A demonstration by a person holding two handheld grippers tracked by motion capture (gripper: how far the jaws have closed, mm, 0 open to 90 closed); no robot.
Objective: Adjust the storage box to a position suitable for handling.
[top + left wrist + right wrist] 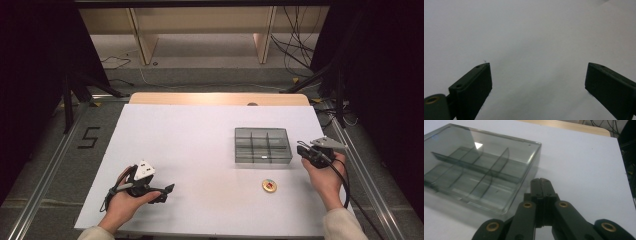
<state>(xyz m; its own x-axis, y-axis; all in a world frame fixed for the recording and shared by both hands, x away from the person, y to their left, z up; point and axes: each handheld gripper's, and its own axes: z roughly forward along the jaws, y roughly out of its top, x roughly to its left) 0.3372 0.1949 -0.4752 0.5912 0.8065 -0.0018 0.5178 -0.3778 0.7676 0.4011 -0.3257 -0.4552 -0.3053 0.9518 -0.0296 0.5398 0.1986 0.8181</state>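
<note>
Smoky clear plastic formed the box (263, 145), six compartments under a shut lid, its long axis across the table (190, 150). I saw no readable label on it. My right gripper (541, 185) sat just beside its right wall, jaws pressed together, empty. My left gripper (537, 80) gaped wide over bare table, well apart. A gold disc (269, 186) lay near the box's front.

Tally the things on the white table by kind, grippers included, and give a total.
Clear compartment box: 1
Small gold round disc: 1
Hand-held grippers: 2, left gripper with jaws apart, right gripper with jaws together
Total: 4
</note>
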